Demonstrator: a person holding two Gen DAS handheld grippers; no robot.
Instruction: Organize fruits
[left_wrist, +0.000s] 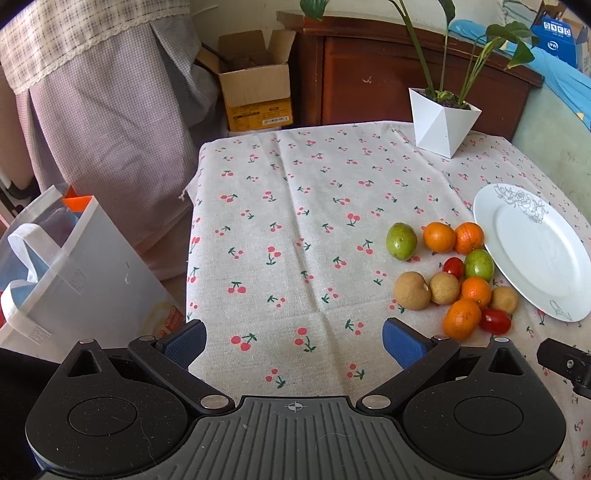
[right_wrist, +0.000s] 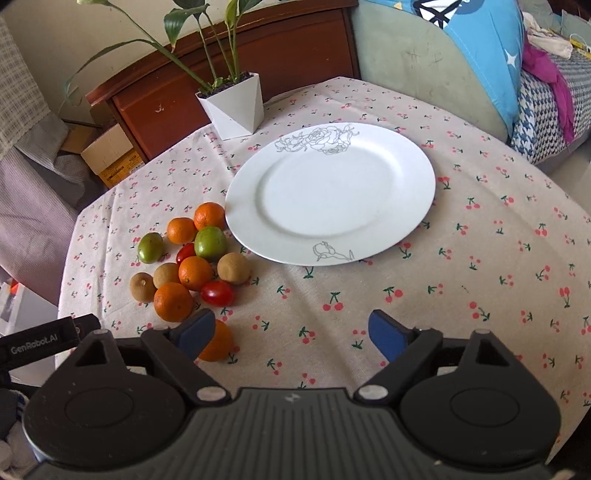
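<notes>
A cluster of fruits lies on the cherry-print tablecloth: several oranges (left_wrist: 439, 237), two green fruits (left_wrist: 401, 241), brown round fruits (left_wrist: 412, 290) and two red tomatoes (left_wrist: 495, 320). The same cluster shows in the right wrist view, with an orange (right_wrist: 195, 273) in its middle, left of an empty white plate (right_wrist: 332, 192), which also shows in the left wrist view (left_wrist: 532, 251). My left gripper (left_wrist: 293, 341) is open and empty, left of the cluster. My right gripper (right_wrist: 291, 332) is open and empty, in front of the plate; one more orange (right_wrist: 219, 345) lies partly behind its left finger.
A white faceted pot with a plant (left_wrist: 443, 122) stands at the table's far side. A white tote bag (left_wrist: 66, 277) sits off the table's left edge, a cardboard box (left_wrist: 255, 88) and wooden cabinet (left_wrist: 369, 74) behind. A sofa with cushions (right_wrist: 480, 55) lies to the right.
</notes>
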